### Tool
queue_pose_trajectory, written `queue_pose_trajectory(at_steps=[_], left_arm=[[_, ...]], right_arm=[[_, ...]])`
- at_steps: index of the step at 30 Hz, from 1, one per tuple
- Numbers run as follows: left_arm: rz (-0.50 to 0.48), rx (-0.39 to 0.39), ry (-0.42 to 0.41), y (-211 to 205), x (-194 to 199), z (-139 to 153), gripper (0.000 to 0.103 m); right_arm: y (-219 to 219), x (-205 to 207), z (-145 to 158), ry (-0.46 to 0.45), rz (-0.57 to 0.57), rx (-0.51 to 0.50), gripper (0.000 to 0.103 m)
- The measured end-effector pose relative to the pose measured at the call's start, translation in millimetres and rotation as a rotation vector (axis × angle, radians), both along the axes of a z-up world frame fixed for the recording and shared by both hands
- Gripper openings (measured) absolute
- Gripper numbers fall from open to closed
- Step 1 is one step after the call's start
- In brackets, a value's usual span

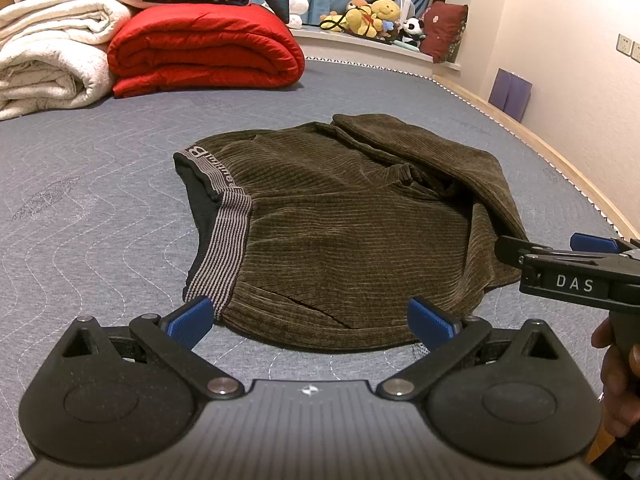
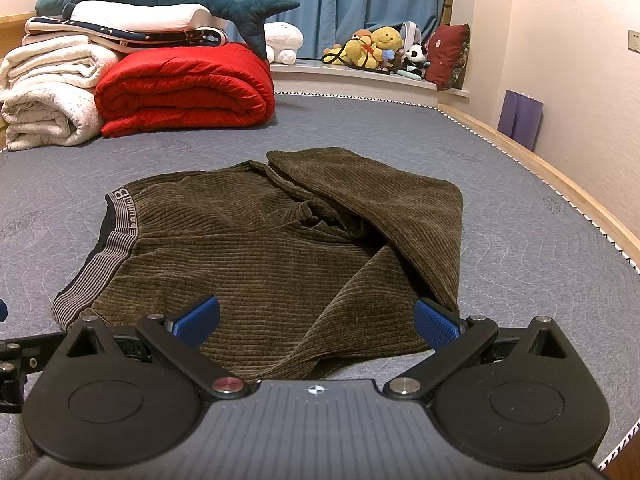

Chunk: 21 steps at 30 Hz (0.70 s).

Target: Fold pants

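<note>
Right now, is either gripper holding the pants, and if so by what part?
Nothing is held. The left gripper and right gripper are both open, fingers apart just above the near edge of the brown pants.

Pants point(image 1: 340, 232): olive-brown ribbed corduroy, waistband point(image 1: 224, 248) grey/dark pinstriped with lettering, black lining. Mattress point(image 1: 100, 208): grey-blue, wavy quilted stitching. Quilt point(image 1: 204, 48): red. Blankets point(image 1: 48, 56): cream-white. Curtains point(image 2: 332, 0): blue. Gripper pads point(image 2: 196, 320): blue, bodies black.
</note>
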<state>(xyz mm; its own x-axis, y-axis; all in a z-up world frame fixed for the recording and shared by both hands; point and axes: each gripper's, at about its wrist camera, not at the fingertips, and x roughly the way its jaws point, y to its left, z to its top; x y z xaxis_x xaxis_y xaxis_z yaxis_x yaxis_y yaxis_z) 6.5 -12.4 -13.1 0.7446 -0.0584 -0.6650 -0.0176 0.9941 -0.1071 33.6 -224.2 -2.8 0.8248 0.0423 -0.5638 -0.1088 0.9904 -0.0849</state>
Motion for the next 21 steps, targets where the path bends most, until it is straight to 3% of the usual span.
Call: queue_pose_trajectory(at_steps=[14,18,21], left_arm=[[-0.017,-0.014,-0.007,-0.7,-1.7,1.6,0.103],[-0.022,-0.021,-0.032,-0.6,-3.9,4.4,0.103],[-0.028,0.020,-0.075,-5.7,-7.6,5.3,0.103]], right_arm=[[2.2,-1.2,-3.4,0.008,0.001,0.006,0.102],[2.4,-1.9,-4.0,0.008,0.002,0.006,0.102],[2.7,-1.6,-3.5,0.008,0.000,0.009,0.102]])
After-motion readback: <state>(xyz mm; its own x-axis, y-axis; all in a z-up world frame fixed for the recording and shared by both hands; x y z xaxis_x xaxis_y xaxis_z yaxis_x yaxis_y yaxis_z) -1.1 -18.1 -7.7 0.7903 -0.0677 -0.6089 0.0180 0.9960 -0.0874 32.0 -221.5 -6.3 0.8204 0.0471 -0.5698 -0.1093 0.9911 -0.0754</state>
